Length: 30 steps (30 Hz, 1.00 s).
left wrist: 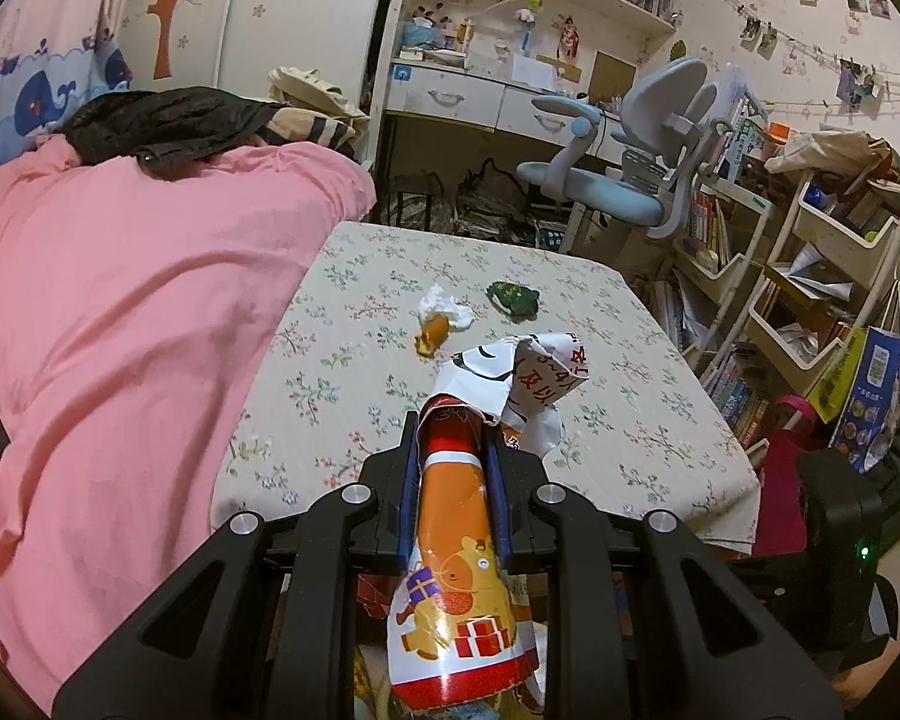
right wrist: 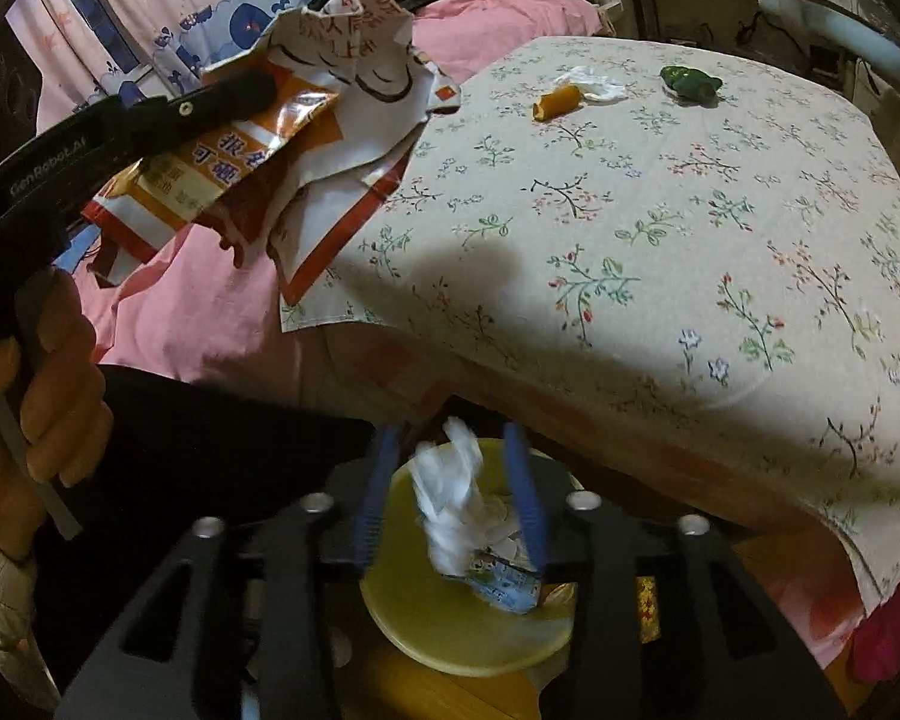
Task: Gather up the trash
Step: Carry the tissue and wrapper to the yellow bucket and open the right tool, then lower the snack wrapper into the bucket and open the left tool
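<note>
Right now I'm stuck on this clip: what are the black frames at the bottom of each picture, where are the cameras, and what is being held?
No robot here: a person holds a two-fingered tool in each hand, each with a camera looking along its fingers. The left tool is shut on a crumpled wrapper; the right camera shows that tool from the side, with the hand gripping it. The right tool stands open below the table edge, with a white tissue wad between its fingers, over a yellowish round surface. I cannot tell if it touches them. On the table lie an orange scrap beside a tissue, and a green scrap.
</note>
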Tool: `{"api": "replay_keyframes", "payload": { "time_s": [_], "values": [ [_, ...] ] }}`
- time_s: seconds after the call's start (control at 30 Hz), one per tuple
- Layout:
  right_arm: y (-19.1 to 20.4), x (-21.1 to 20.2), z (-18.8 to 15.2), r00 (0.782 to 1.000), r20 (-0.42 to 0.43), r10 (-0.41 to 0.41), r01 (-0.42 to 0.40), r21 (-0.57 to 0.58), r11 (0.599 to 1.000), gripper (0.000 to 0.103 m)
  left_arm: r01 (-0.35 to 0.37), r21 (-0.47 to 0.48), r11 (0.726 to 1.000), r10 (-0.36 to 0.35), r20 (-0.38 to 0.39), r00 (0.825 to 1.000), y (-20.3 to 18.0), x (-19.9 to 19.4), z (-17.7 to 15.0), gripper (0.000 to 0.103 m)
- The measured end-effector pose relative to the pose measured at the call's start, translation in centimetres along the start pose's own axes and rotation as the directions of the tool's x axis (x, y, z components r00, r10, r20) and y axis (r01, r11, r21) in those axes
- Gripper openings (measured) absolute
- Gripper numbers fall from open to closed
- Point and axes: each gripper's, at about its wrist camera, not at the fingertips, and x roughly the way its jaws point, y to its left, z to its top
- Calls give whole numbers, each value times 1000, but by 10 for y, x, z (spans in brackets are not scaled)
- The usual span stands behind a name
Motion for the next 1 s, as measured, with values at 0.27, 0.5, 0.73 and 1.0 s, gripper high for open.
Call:
{"api": "replay_keyframes", "payload": {
  "time_s": [0.27, 0.5, 0.73, 1.0],
  "values": [
    [-18, -23, -1, 994, 107, 4, -14, 93, 996, 50, 23, 13, 1000, -22, -36, 999, -11, -9, -18, 19],
    [-32, -40, 2, 977, 211, -21, -19, 184, 983, 55, 38, 42, 998, -34, -87, 996, -23, -13, -41, 19],
    [-46, -48, 2, 964, 261, -47, -22, 258, 966, 57, 45, 88, 995, -32, -151, 988, -36, -10, -62, 19],
    [-47, -49, 1, 962, 267, -62, -13, 270, 963, 59, 65, 138, 988, -30, -241, 970, -50, -4, -86, 20]
  ]
}}
